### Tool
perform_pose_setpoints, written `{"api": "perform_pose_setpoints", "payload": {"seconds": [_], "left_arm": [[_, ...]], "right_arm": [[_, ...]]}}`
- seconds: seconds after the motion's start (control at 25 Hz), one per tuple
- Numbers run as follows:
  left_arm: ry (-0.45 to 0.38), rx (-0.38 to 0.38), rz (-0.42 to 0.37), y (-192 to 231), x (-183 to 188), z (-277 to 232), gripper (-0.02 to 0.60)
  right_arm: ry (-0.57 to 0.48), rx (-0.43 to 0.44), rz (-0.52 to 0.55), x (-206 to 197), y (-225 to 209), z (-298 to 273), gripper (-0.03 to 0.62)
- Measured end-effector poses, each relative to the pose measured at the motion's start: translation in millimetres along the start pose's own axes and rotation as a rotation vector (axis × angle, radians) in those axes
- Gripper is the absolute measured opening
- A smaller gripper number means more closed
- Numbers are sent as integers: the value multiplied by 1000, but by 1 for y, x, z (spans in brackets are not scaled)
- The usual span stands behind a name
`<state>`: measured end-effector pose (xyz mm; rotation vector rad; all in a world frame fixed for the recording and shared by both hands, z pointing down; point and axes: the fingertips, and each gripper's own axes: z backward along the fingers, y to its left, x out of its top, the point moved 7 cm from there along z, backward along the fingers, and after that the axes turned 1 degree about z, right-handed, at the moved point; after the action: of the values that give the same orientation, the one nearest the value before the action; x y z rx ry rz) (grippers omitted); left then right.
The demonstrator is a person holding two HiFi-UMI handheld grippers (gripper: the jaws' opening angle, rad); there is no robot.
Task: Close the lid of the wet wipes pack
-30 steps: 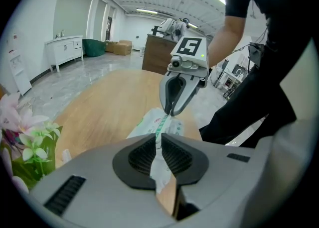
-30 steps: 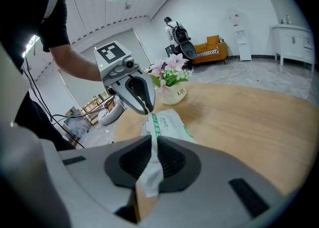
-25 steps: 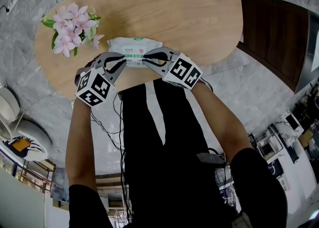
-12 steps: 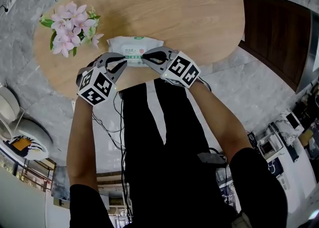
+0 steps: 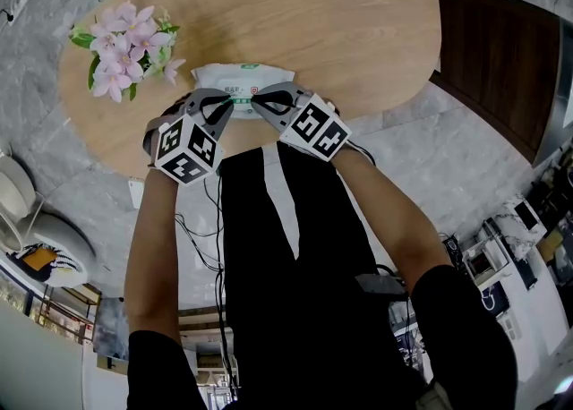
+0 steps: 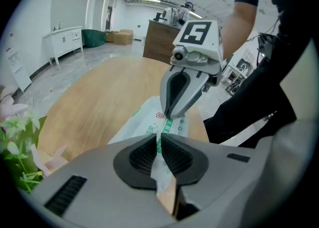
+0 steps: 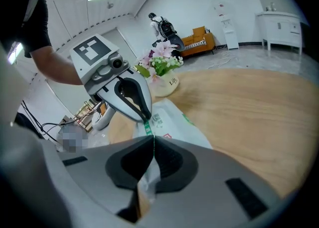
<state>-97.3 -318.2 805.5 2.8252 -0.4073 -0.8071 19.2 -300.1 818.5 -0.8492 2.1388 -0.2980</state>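
Head view shows the wet wipes pack (image 5: 240, 77) lying flat on the wooden table (image 5: 358, 23), close to the edge nearest the person. Both tools bite the pack's near seam side by side. The left gripper (image 5: 226, 104) has its jaws pressed together on the thin film. The right gripper (image 5: 258, 104) is clamped on the same seam just beside it, and the two sets of tips nearly meet. Whether the lid is up or down cannot be told. Pink flowers (image 5: 125, 41) stand just left of the pack. A grey marble floor (image 5: 430, 158) lies around the table.
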Motion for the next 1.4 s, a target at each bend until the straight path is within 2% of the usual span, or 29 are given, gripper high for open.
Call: {"api": "perform_pose_setpoints", "payload": {"seconds": [0.4,0.64,0.88,1.4], "left_arm": [[112,49,-37,-1,-1,-12,34],[130,72,-13,-1,1,-14,28],[139,87,27,0,2,-16,25],[175,117,-5,0,3,-20,23]], "right_arm": [[31,-73,-23,-2,2,-8,11],[49,-123,-11,-1,3,-8,11],[118,-159,29,4,6,-11,10],[225,-189,10,11,4,-19,9]]}}
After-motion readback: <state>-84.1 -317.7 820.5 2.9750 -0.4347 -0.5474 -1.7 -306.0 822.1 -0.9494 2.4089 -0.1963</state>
